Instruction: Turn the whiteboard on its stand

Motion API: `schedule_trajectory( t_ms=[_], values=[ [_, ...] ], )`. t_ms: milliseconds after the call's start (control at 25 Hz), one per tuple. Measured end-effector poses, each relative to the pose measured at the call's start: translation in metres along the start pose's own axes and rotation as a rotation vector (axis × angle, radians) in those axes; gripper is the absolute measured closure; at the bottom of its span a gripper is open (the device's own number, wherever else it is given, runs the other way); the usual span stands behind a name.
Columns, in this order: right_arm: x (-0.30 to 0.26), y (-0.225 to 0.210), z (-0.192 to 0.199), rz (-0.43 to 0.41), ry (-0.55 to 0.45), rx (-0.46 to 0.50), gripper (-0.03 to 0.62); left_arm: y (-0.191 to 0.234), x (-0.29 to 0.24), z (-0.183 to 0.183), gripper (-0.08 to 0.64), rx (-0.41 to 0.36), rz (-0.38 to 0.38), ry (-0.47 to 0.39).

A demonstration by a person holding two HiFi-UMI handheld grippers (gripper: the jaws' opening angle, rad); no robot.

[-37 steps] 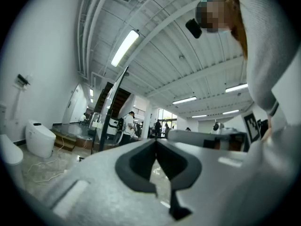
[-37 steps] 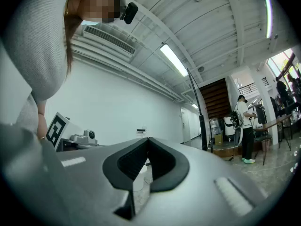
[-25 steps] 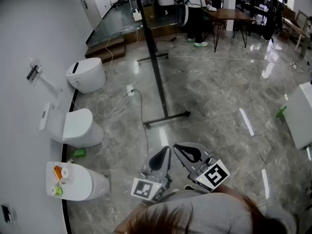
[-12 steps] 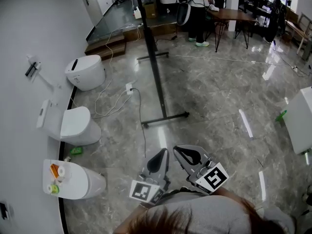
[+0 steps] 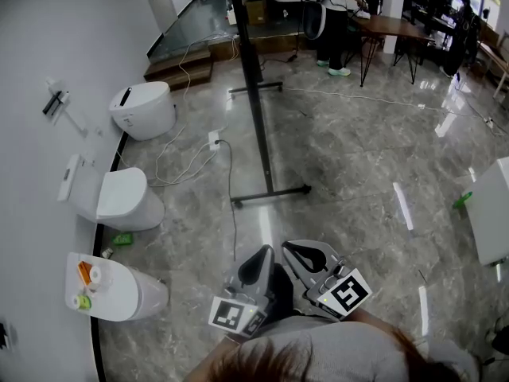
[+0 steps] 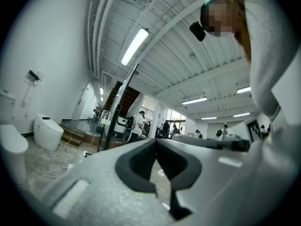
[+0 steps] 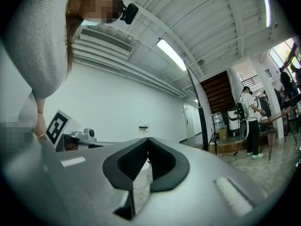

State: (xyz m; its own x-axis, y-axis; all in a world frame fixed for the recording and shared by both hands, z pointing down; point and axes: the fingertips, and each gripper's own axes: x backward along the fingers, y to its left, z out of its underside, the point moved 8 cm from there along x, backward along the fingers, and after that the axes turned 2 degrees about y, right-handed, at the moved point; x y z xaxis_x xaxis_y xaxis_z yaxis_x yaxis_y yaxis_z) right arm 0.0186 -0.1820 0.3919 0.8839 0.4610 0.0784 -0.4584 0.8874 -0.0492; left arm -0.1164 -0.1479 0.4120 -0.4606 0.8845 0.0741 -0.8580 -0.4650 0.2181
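The whiteboard stand (image 5: 256, 110) rises as a black upright from a floor foot (image 5: 270, 195), with a second foot (image 5: 254, 90) farther back; the board shows only edge-on. The same upright shows in the left gripper view (image 6: 112, 124) and the right gripper view (image 7: 203, 126). My left gripper (image 5: 266, 255) and right gripper (image 5: 288, 247) are held side by side close to my chest, well short of the stand. Both are shut with nothing between the pads (image 6: 141, 161) (image 7: 134, 164).
Three white toilets (image 5: 143, 110) (image 5: 119, 201) (image 5: 119, 293) line the left wall, the nearest with small items on top. A cable (image 5: 231, 181) runs across the marble floor to the stand. A person (image 5: 338, 22) stands by a table (image 5: 394, 26). A white cabinet (image 5: 493, 213) stands at the right.
The head view has shifted slightly, so the toilets and both grippers sit a little lower in frame. Both grippers stay shut and together.
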Motion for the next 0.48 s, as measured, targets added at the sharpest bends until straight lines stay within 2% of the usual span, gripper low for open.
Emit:
schedule_trajectory(
  t_ms=[240,480],
  values=[
    [-0.026,-0.039,0.008,0.042,-0.02,-0.008,0.588,0.032,-0.039,-0.001,0.563,-0.005,0.02,-0.005],
    [-0.079,-0.085,0.009,0.067,-0.003,0.018,0.588,0.085,-0.089,-0.007,0.563,-0.019,0.056,0.002]
  ],
)
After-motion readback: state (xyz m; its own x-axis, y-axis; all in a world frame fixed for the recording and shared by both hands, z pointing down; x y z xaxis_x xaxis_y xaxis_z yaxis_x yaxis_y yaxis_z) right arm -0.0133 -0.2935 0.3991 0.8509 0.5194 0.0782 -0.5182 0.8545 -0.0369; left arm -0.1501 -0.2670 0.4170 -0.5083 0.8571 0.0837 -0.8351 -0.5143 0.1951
